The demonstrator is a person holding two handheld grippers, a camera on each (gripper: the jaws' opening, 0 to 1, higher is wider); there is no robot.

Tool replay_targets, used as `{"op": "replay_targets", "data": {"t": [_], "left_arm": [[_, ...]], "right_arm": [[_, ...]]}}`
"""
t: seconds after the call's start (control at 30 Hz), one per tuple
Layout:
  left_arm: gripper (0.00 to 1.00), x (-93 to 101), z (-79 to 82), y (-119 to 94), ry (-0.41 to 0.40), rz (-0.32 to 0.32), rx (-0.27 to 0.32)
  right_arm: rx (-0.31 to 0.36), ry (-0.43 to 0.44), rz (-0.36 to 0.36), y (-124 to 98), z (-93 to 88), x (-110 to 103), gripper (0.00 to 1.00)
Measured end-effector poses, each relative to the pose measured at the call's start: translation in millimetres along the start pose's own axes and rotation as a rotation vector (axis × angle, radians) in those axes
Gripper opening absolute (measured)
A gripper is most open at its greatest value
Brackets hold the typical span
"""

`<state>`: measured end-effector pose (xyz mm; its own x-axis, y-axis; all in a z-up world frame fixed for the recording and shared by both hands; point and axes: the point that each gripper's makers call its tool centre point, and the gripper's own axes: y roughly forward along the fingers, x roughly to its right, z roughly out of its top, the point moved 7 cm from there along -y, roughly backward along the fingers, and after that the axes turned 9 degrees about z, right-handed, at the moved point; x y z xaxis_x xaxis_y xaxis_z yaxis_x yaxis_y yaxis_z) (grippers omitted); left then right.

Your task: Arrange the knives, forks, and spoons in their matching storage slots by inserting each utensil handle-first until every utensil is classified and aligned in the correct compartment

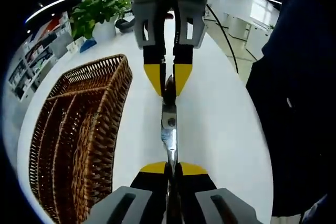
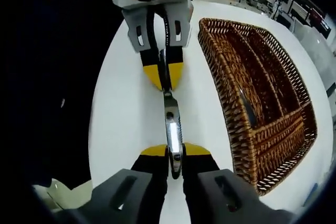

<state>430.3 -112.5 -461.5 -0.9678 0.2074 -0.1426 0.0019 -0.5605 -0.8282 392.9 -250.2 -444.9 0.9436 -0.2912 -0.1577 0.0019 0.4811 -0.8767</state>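
Left gripper view: my left gripper (image 1: 170,167) had its yellow-tipped jaws pressed together on one end of a metal utensil (image 1: 169,124), which ran straight ahead, above the white table (image 1: 220,119). Its far end was clamped between the jaws of the right gripper (image 1: 168,80), coming in from the top of the view. I could not tell whether the piece was a knife, fork or spoon; the shiny strip gave too little shape. The wicker tray (image 1: 79,129) lay on the table to the left, its long compartments running alongside the utensil, near but apart from it. A potted plant (image 1: 100,11) stood beyond the tray, and a person's dark clothing filled the right side. Right gripper view: my right gripper (image 2: 175,150) was likewise shut on the utensil (image 2: 172,121), with the left gripper (image 2: 164,77) holding the opposite end. Here the tray (image 2: 262,98) sat to the right, and one slim metal piece (image 2: 247,106) seemed to lie in a long slot, though I could not identify it. Judgement: this looked like a handover between hands. To do it well, I would let only one gripper loosen while the other stayed firm, confirm which end was the handle before carrying it over, then keep the utensil parallel to the dividers and lead with the handle into the matching slot, low and slow so it would not catch the woven rim.
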Motion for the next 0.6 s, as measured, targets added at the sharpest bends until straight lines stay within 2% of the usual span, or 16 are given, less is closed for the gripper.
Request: {"op": "replay_targets", "data": {"t": [0.17,0.33,0.6], "left_arm": [[0.06,-3.8,0.6,-11,-0.007,0.011,-0.027],[0.06,-6.5,1.6,-23,-0.004,0.026,-0.021],[0.06,-17.3,7.4,-46,0.018,0.076,-0.015]], "right_arm": [[0.025,-0.013,-0.013,-5,8.8,0,0.08],[0.062,-0.024,-0.029,-15,17.3,0,0.08],[0.078,-0.076,-0.068,-32,34.4,3,0.08]]}}
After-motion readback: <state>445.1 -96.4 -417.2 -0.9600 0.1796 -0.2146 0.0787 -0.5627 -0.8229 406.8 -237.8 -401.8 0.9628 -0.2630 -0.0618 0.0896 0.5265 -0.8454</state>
